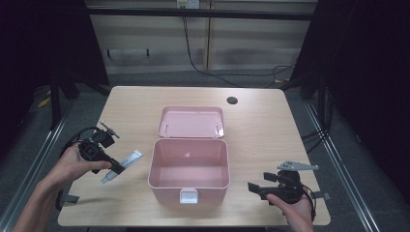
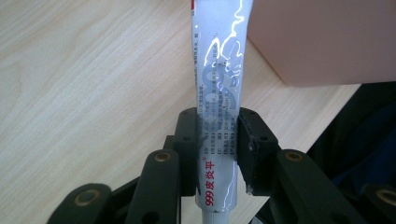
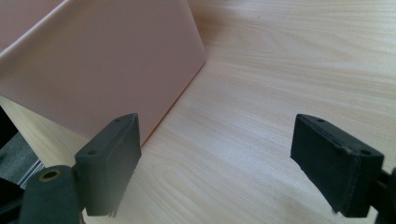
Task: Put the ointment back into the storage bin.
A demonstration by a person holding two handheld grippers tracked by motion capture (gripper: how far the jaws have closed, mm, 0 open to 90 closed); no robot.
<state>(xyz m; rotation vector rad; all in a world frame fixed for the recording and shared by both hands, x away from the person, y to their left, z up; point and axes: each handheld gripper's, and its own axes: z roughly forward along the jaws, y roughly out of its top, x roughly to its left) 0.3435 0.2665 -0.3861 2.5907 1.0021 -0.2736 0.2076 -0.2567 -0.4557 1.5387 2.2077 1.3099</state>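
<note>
A pink box (image 1: 188, 169) stands open in the middle of the wooden table, its lid (image 1: 192, 123) lying flat behind it. My left gripper (image 1: 115, 167) is shut on a silver ointment tube (image 1: 126, 162) with red print, held just above the table to the left of the box. In the left gripper view the tube (image 2: 218, 93) runs up between the two pads (image 2: 247, 144), and the box's pink wall (image 2: 322, 42) is at upper right. My right gripper (image 1: 256, 188) rests open near the box's right front corner, nothing between its jaws; its view shows the box's wall (image 3: 93, 60) at left.
A round cable hole (image 1: 232, 100) sits near the table's (image 1: 261, 125) far right edge. A white latch (image 1: 188, 196) hangs on the box's front. Dark floor and metal rails flank the table on both sides.
</note>
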